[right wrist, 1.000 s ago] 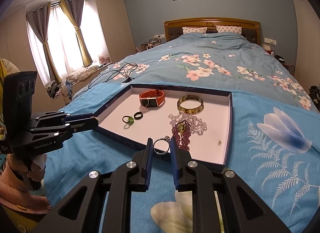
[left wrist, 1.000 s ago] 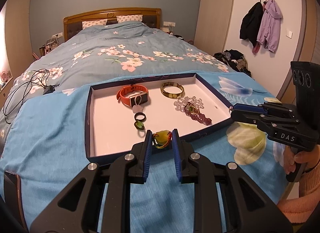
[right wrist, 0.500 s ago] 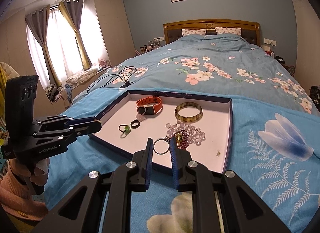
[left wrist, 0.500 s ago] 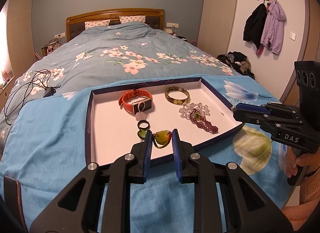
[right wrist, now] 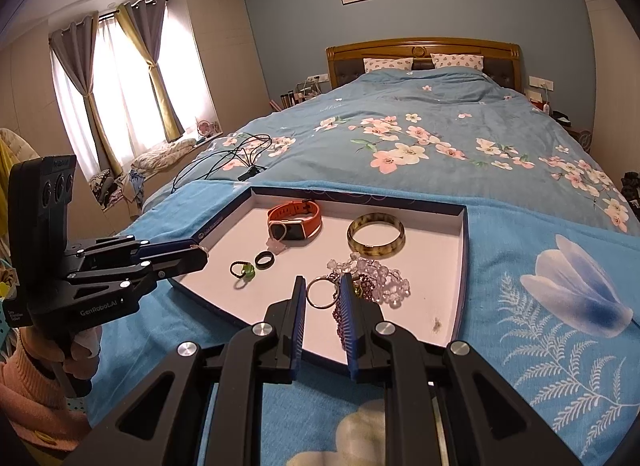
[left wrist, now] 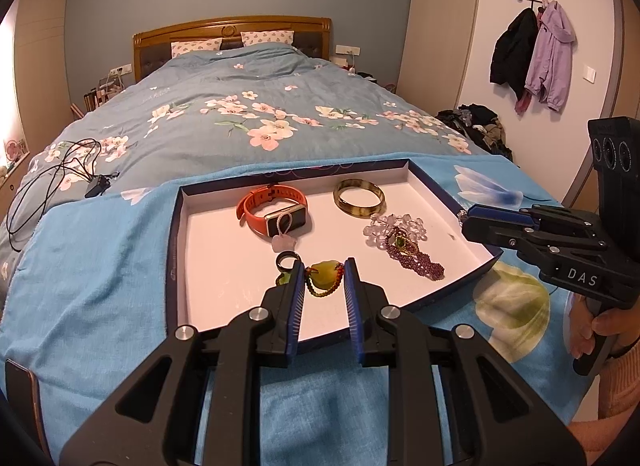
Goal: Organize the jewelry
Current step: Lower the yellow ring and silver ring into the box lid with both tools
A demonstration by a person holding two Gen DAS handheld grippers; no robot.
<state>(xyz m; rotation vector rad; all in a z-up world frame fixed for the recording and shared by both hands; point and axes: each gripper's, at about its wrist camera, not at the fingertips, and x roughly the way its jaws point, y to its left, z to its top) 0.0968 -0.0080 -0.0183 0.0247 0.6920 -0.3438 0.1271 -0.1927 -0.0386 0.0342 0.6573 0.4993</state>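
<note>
Over the near end of the bed [left wrist: 240, 121], both grippers hang above a shallow white-lined tray [left wrist: 224, 266] with a dark blue rim, which lies flat on a light blue towel [left wrist: 92, 258] over the flowered quilt.

Left gripper [left wrist: 323, 280]: jaws nearly closed, pinching a green stone pendant [left wrist: 325, 274] on a red-and-green bead cord; it sits between the blue pads above the tray's near part. Right gripper [right wrist: 322, 293]: jaws also nearly closed, clamped on a thin metal ring [right wrist: 320, 293], held just this side of the clear bead bracelet [right wrist: 376, 276] and the purple bead strand [right wrist: 342, 316], which looks tangled with it.

Step, as judged: placing each held piece on free tray floor. Lower until the piece nearly touches before letting go, since the tray floor looks smooth and a round ring could roll. Keep the pendant clear of the black ring [left wrist: 287, 260] and the small green ring [right wrist: 242, 270]. The metal ring may be linked to the bead pile; cannot tell, so move slowly and watch for drag.

Already in the tray: orange watch [left wrist: 276, 211] at the far left, tortoiseshell bangle [left wrist: 359, 198] at the far right.

Room: soft bedding under the tray, so it may tip if pressed. Black cable [left wrist: 52, 177] lies on the quilt to the left, coats [left wrist: 532, 53] hang on the wall, curtains [right wrist: 120, 89] are at the window.
</note>
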